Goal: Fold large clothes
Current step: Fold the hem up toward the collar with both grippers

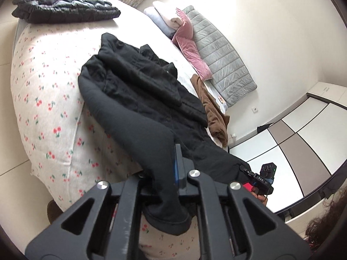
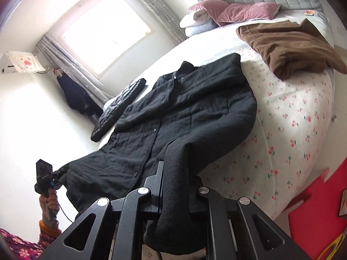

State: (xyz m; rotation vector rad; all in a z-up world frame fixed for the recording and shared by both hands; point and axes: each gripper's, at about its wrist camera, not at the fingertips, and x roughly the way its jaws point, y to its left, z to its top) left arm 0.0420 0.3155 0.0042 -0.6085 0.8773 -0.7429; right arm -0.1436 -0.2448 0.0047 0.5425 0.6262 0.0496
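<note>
A long black coat (image 1: 141, 91) lies spread on the cherry-print bed (image 1: 43, 99), front up, buttons closed. My left gripper (image 1: 160, 173) is shut on the cuff end of one sleeve (image 1: 167, 216), which hangs back over the gripper body. My right gripper (image 2: 175, 179) is shut on the other sleeve (image 2: 173, 205) in the same way. In the right wrist view the coat (image 2: 177, 112) runs from collar at the far end to hem near the bed edge. Each view shows the other gripper, the right one (image 1: 263, 182) and the left one (image 2: 51, 176), by the coat's hem.
A folded black quilted jacket (image 1: 63, 5) lies at the far side of the bed. A folded brown garment (image 2: 288, 43) lies near the pillows. Pink pillows (image 2: 236, 10), pale folded bedding (image 1: 160, 15) and a grey headboard cushion (image 1: 219, 49) are at the head. A wardrobe (image 1: 303, 134) stands beyond.
</note>
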